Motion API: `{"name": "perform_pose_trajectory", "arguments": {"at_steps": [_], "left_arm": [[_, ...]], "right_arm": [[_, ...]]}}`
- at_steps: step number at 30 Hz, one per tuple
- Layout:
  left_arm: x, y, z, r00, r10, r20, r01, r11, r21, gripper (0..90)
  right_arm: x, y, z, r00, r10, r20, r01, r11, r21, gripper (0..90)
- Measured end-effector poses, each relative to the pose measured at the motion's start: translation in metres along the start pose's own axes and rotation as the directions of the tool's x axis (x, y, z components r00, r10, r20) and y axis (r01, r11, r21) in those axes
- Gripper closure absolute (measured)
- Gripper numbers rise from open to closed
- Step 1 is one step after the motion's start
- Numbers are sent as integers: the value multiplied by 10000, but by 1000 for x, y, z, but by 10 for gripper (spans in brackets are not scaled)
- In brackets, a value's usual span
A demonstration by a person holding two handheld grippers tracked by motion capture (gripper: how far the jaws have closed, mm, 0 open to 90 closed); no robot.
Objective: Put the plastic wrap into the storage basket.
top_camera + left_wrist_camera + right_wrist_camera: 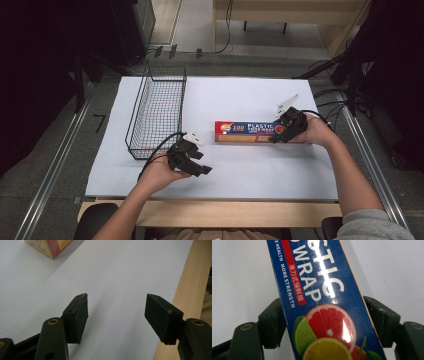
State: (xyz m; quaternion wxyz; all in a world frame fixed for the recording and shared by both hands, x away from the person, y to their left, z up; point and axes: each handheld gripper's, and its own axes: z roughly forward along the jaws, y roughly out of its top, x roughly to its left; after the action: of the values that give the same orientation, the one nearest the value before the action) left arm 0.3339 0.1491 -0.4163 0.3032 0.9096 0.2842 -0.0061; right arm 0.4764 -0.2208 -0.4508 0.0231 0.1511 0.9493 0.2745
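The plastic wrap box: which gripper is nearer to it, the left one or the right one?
Right. The right gripper straddles the right end of the plastic wrap box, one jaw at each side. The left gripper hovers over bare table, apart from the box's left end.

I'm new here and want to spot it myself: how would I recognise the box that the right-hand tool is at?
Find the white table, then the wire basket on its left half. To the basket's right lies a long plastic wrap box, with the right gripper at its right end. It is blue and red, printed with citrus fruit.
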Motion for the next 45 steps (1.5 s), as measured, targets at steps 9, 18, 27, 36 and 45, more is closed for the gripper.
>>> {"name": "perform_pose_trajectory", "arguments": {"at_steps": [9,18,27,36,45], "left_arm": [[0,0,0,10000,5,48,-5,10000,-8,360],[2,-1,-1,9999,-124,59,124,9999,-112,360],[3,-1,-5,10000,-88,29,88,9998,-190,360],[2,1,-12,10000,-47,-28,46,9995,-310,360],[-1,4,-22,9999,167,39,-165,9989,-446,359]], "right_arm": [[7,-1,-1,9955,-815,484,801,9963,308,370],[9,-2,-4,9996,-198,-178,202,9995,230,411],[20,0,-15,9965,641,-534,-615,9969,495,414],[36,4,-33,9991,389,-148,-387,9991,147,415],[68,12,-40,9999,-95,64,94,9999,98,415]]}}
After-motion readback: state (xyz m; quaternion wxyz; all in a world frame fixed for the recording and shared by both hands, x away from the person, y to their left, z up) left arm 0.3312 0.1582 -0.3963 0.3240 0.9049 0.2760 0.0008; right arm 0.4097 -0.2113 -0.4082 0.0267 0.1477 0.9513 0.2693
